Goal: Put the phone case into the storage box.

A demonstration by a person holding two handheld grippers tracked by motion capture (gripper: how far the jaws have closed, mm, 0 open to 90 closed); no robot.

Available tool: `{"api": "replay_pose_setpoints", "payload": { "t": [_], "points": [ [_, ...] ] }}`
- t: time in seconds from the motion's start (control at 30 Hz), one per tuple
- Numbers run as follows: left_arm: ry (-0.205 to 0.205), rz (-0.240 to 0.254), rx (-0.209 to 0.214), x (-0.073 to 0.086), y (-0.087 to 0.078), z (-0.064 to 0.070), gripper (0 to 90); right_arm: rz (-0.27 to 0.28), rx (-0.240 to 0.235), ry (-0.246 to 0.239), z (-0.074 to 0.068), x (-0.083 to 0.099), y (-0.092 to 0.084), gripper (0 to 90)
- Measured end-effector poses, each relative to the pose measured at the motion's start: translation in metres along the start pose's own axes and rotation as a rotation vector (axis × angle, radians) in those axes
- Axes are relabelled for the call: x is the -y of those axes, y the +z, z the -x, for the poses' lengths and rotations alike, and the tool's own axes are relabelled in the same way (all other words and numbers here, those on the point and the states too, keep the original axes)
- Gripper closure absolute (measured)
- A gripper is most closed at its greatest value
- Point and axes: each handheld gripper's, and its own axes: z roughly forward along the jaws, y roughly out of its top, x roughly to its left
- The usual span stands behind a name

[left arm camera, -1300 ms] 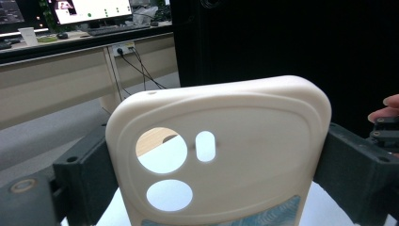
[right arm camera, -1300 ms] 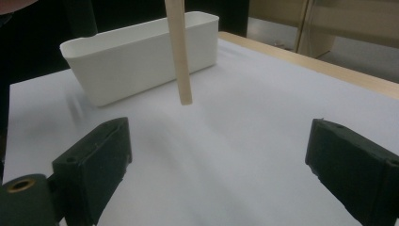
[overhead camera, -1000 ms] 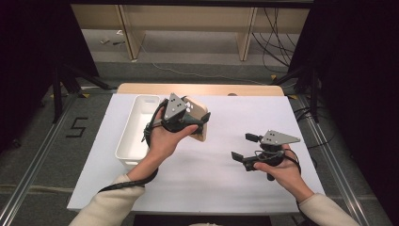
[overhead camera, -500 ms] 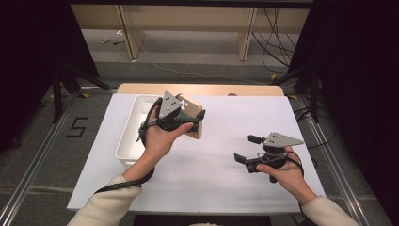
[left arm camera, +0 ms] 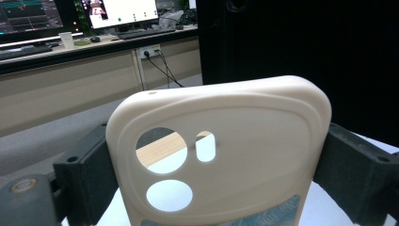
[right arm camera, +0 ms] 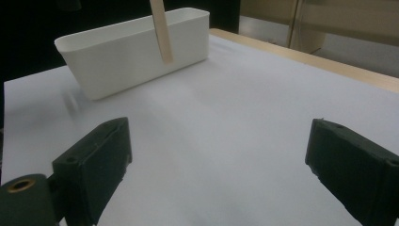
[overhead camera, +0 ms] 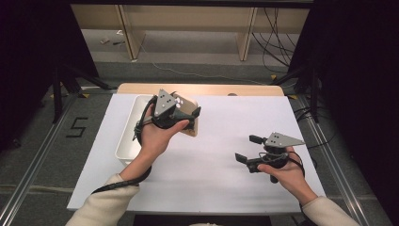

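A phone case [left arm camera: 221, 155], cream-coloured with camera cut-outs, sits clamped by its two side edges between the jaws of the left gripper [overhead camera: 181, 117], lifted above the table just beside the white bin [overhead camera: 127, 143]. From the right gripper view the case [right arm camera: 161, 30] hangs on edge in front of the bin [right arm camera: 136, 49]. The right gripper [overhead camera: 249, 150] rests low over the white table sheet [overhead camera: 207, 174], well apart, its jaws wide and empty. Judging by this, the case should be kept level and lowered squarely over the bin before the jaws release.
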Motion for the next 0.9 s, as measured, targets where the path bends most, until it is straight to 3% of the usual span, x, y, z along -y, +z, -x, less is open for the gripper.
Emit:
{"api": "replay_pose_setpoints", "payload": {
  "t": [0.5,0.57,0.9],
  "points": [
    [-0.010,0.006,-0.034,-0.005,-0.005,-0.009,9.6,-0.004,-0.001,0.007,0.000,0.001,0.000,8.7],
    [0.018,0.016,-0.049,-0.006,-0.005,-0.012,9.6,-0.004,-0.001,0.006,0.000,0.001,0.000,8.7],
    [0.029,0.020,-0.074,-0.008,-0.008,-0.017,9.6,-0.005,-0.001,0.008,0.000,0.001,0.000,8.9]
  ]
}}
